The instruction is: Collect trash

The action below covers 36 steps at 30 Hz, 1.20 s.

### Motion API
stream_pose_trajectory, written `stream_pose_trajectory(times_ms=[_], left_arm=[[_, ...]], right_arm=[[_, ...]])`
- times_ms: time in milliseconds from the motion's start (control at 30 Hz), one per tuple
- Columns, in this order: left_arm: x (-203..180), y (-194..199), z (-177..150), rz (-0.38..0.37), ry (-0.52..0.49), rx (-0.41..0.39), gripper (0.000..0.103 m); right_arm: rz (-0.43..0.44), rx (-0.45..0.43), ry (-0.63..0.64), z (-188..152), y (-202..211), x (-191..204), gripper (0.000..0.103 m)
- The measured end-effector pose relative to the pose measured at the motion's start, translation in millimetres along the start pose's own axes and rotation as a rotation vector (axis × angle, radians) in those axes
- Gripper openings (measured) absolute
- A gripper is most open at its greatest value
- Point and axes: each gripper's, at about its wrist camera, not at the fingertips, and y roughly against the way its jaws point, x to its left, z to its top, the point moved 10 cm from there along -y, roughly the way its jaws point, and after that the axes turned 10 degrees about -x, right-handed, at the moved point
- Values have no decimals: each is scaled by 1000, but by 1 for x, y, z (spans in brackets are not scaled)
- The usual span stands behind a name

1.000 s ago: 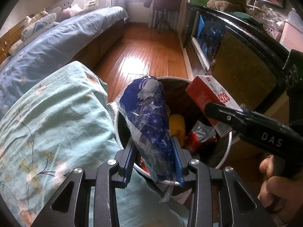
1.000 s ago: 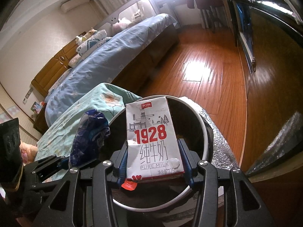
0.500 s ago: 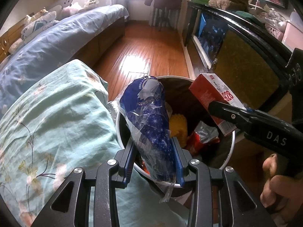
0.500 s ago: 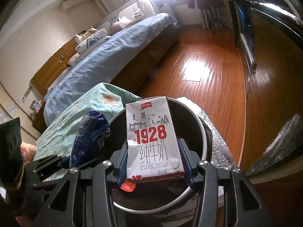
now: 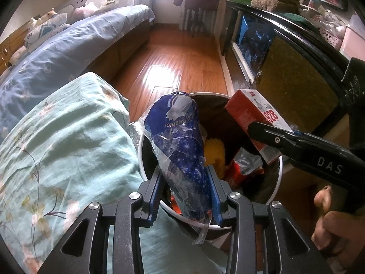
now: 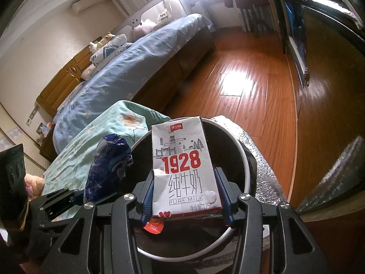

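Observation:
My left gripper [image 5: 186, 188] is shut on a crumpled blue plastic wrapper [image 5: 180, 141], held over the near rim of a round white-rimmed trash bin [image 5: 279, 178]. The right gripper [image 6: 184, 196] is shut on a white and red milk carton [image 6: 182, 166] marked 1928, held upright over the same trash bin [image 6: 245, 159]. In the left wrist view the milk carton [image 5: 253, 119] and the right gripper's finger show at the right, above the bin. Yellow and red scraps [image 5: 214, 155] lie inside the bin. The blue wrapper [image 6: 107, 162] appears left of the carton in the right wrist view.
A cushion in a teal floral cover [image 5: 63, 150] presses against the bin's left side. A bed with blue sheets [image 5: 68, 48] runs along the left, wooden floor [image 5: 178, 54] behind. A dark cabinet [image 5: 292, 68] lines the right. Silver foil [image 6: 257, 159] lies beside the bin.

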Motion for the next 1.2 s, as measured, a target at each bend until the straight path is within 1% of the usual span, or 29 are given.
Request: stream_pose_trajectory(times_ms=[267,300,367,400,467,633,767,833,933,1000,1033,1100,1200], left_arm=[[2,-1,1,-4,0,-1,36],[2,-1,2,-8,-4,-3,38],[1,0,2,-16,-15,-4,42],[2,1,2,-13,-19,-6,46],[5,3,2,-13,-17,-11,51],[16,14,-2,-13,7,-31,53],[26,27,-13,-2,41,-46,54],[32,34,-20,17,49,-59,54],[37,49,-31,39,63,-81,55],[38,60,-38,39,87,-95,56],[41,67,-44,41,104,-104,56],[48,81,-52,48,132,-123,57],[58,101,-65,74,158,-153,59]], right_arm=[[2,4,-10,1,-1,2,49],[4,5,-14,1,-2,3,51],[10,6,-22,2,-1,2,51],[15,9,-26,3,-1,3,51],[12,4,-26,4,2,2,52],[14,-16,-36,7,9,6,55],[17,-22,-36,5,15,10,57],[18,-28,-29,2,20,16,60],[13,-41,-2,0,26,26,68],[18,-53,13,-4,33,36,75],[20,-58,19,-6,36,40,77],[27,-69,28,-13,42,52,86],[31,-74,24,-22,49,64,88]])
